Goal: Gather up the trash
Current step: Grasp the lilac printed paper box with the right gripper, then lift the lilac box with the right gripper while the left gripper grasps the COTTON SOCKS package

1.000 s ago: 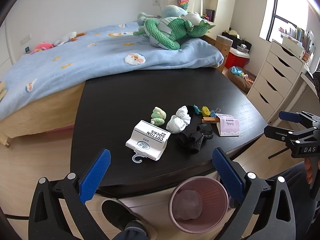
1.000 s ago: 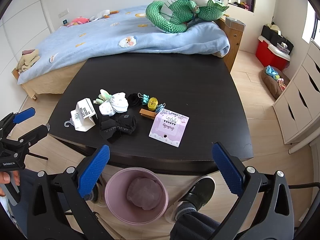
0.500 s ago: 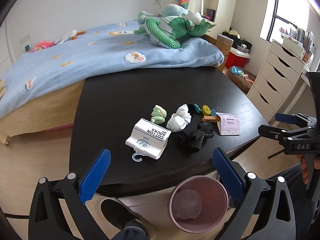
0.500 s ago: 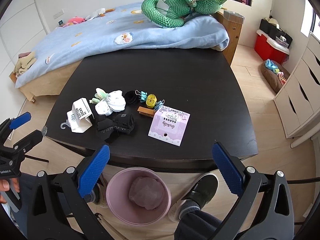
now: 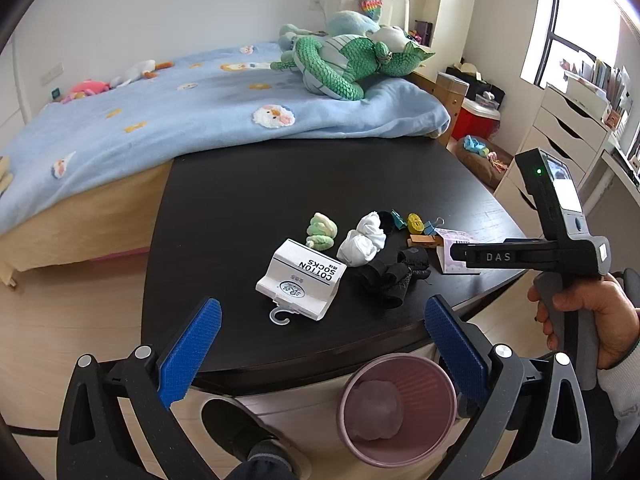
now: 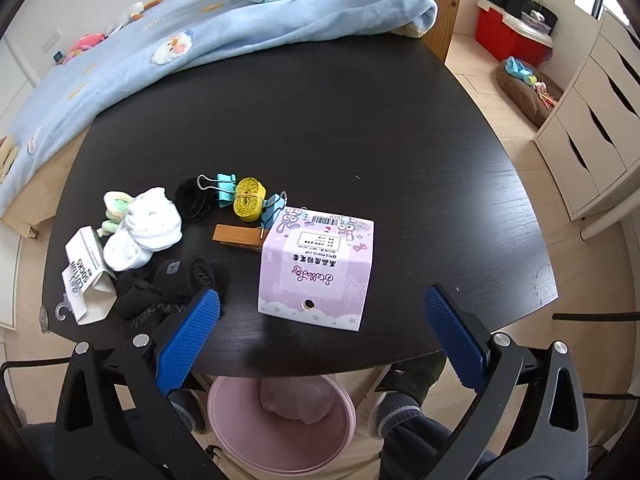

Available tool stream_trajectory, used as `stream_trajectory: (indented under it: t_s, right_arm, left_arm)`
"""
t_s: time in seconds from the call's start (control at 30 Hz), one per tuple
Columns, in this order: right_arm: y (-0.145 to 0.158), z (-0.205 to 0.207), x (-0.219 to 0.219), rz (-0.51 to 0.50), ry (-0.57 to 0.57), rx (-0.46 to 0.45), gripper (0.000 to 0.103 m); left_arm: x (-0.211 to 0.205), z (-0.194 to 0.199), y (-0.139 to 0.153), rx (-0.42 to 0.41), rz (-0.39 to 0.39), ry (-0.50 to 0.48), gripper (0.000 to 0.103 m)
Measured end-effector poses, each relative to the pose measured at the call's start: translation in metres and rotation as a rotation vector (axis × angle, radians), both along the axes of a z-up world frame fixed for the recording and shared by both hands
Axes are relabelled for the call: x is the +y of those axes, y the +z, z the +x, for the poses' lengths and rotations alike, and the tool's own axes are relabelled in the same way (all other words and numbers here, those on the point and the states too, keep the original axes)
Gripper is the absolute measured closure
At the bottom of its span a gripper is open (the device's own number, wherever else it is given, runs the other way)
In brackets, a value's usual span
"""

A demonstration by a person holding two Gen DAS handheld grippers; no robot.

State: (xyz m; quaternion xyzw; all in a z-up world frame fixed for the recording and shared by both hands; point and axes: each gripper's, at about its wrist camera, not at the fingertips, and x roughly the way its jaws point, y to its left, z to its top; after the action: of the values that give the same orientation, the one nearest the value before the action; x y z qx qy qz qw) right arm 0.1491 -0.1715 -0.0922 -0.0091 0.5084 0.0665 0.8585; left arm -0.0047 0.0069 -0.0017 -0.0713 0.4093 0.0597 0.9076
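We've got a black table (image 6: 360,120) pushed up against the bed with the blue blanket (image 5: 160,120), and everything that matters sits in one cluster near the table's front edge. Below that edge is the pink bin (image 6: 280,440), partly tucked under the tabletop, with one crumpled wad already inside.

Biggest bit of trash on the table is the pink card package (image 6: 316,268), closest to the front edge and right between the fingers of our right gripper (image 6: 320,328), which is spread wide and holding nothing. Towards the table's left side is the white sock sleeve (image 5: 304,280) with its plastic hook. Our left gripper (image 5: 320,344) hangs just off the front edge, also wide open and empty.

What could bite us from here:
- the pink package looks flat and light, so closing on it from above could just slide it off the front edge and past the bin
- the bin mouth is half hidden under the tabletop, so a drop straight off the edge may hit the rim or the floor
- black socks (image 5: 392,276), white socks (image 5: 362,240) and green socks (image 5: 320,232) sit right against the sock sleeve, easy to drag along by mistake
- the wooden clip (image 6: 240,236) touches the package's far edge, and the binder clips (image 6: 224,188) and yellow tape roll (image 6: 250,198) are just behind it, so a sloppy grab could sweep those in too
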Motion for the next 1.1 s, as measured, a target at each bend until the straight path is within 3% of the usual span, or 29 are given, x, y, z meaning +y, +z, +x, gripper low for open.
stream_trajectory:
  t_s: [0.17,0.23,0.3,0.5,0.77,1.1]
  right_arm:
    - [-0.012,0.012,0.001,-0.015,-0.023,0.018,0.004]
    - [-0.016,0.014,0.003,-0.02,-0.026,0.034,0.02]
    - [-0.019,0.014,0.003,-0.024,-0.027,0.04,0.02]
    - [-0.021,0.016,0.003,-0.032,-0.018,0.042,0.04]
    - [-0.01,0.007,-0.004,-0.021,-0.001,0.026,0.04]
    - [0.028,-0.008,-0.012,-0.01,0.082,-0.019,0.04]
  left_arm:
    - [0.005,0.0,0.0,0.002,-0.003,0.008,0.005]
    - [0.007,0.0,-0.001,0.002,-0.005,0.011,0.005]
    - [0.008,0.0,-0.002,0.004,-0.007,0.013,0.005]
    - [0.008,0.002,-0.005,0.012,-0.009,0.006,0.005]
    - [0.01,0.005,-0.006,0.017,-0.002,0.002,0.005]
    - [0.028,0.031,-0.014,0.076,-0.017,-0.053,0.005]
